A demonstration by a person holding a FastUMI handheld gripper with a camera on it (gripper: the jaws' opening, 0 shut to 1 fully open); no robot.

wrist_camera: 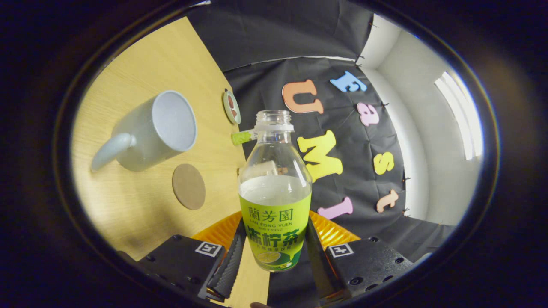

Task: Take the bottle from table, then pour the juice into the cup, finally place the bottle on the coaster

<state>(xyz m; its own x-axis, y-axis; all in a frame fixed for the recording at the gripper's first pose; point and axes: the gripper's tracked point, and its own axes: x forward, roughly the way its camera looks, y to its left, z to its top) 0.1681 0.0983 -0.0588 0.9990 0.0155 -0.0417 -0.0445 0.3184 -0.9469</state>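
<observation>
Fingers (274, 261) grip the clear plastic bottle (275, 188) with a green label, one pressing each side, cap off, juice roughly half up. Wide pale wooden worktop (128, 205) spreads from nine to eleven o'clock. Grey ceramic cup (156, 128) sits at ten o'clock, its mouth facing the bottle. Round brown coaster (189, 186) lies between them. Carrying seems done; pouring comes next, tipping the neck toward ten o'clock. Bare wood surrounds the cup; the worktop's edge runs just beyond it.

Gripper (274, 261) with ribbed pads, square fiducial tags, round screws, orange-yellow housing behind
</observation>
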